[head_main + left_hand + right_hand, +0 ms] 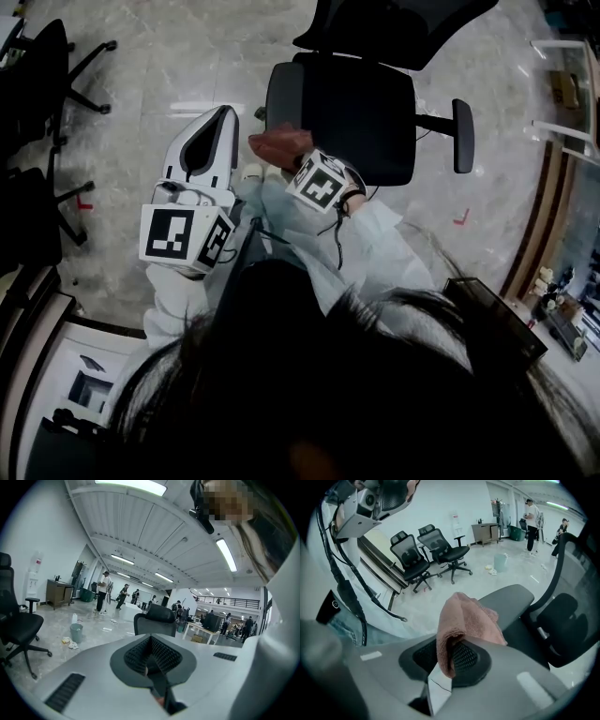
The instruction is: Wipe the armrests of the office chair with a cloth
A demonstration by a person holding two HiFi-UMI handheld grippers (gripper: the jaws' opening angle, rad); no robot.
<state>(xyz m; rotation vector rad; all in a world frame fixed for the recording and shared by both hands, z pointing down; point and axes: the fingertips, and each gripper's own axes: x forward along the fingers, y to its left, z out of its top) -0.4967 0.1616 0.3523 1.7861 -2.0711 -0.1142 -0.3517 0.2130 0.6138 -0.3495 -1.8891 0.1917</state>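
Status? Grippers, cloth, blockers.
Right gripper shut on cloth, at the near armrest. Left gripper shut, empty, off to the side. Nothing seen in the way.

Around you lies a glossy pale floor. Two spare black chairs stand by the white wall; strip lights glow overhead, with a bin near a wooden cabinet.

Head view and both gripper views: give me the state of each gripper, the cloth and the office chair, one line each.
left gripper: shut, empty, held clear of the chair.
right gripper: shut on the cloth.
cloth: bunched, pinched in the jaws, at the end of the near armrest; contact unclear.
office chair: upright, seat empty.
far armrest: bare, nothing on it.
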